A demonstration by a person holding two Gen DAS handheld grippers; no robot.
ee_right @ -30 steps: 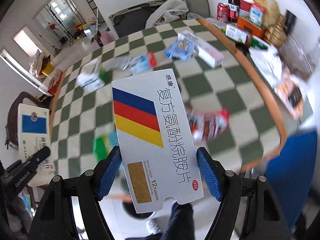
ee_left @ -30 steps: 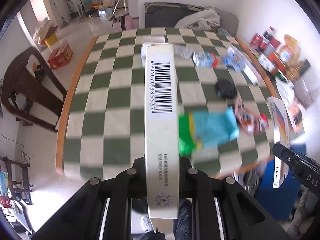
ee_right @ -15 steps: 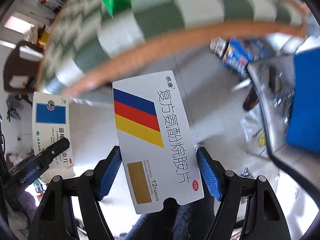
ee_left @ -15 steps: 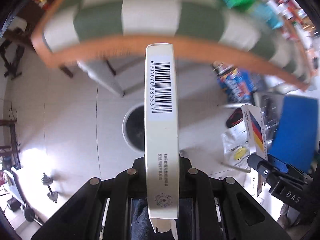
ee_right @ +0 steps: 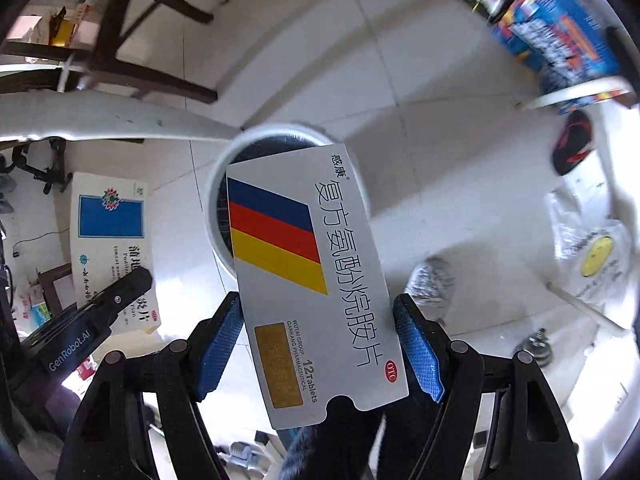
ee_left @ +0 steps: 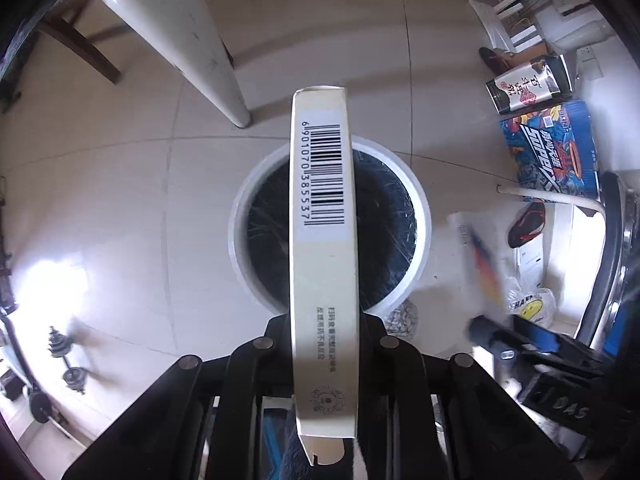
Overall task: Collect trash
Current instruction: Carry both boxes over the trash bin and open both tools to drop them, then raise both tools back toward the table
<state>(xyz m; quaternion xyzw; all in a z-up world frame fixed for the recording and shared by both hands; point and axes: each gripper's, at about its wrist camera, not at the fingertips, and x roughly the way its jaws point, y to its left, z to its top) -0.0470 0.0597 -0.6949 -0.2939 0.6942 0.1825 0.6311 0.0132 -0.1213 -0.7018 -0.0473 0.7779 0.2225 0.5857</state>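
Observation:
My left gripper (ee_left: pixel 324 344) is shut on a cream medicine box (ee_left: pixel 323 240), seen edge-on with its barcode, held directly over a round white trash bin (ee_left: pixel 420 216) with a black liner on the floor. My right gripper (ee_right: pixel 320 332) is shut on a silver medicine box (ee_right: pixel 316 280) with blue, red and yellow stripes, held over the same bin (ee_right: pixel 218 176). The left gripper and its box (ee_right: pixel 108 240) show at the left of the right wrist view. The right gripper (ee_left: pixel 500 332) with its blurred box (ee_left: pixel 480 264) shows at the right of the left wrist view.
A white table leg (ee_left: pixel 192 40) stands behind the bin. A blue printed carton (ee_left: pixel 548 148), a dark can (ee_left: pixel 524 88), shoes (ee_left: pixel 524 220) and a plastic bag (ee_left: pixel 532 304) lie on the tiled floor at the right. Dumbbells (ee_left: pixel 60 364) lie at the left. A dark chair frame (ee_right: pixel 152 40) stands further back.
Both grippers have swung down from the checkered table, past its edge, to above the floor bin. The bin is now larger and centred under both boxes. Both boxes remain gripped.

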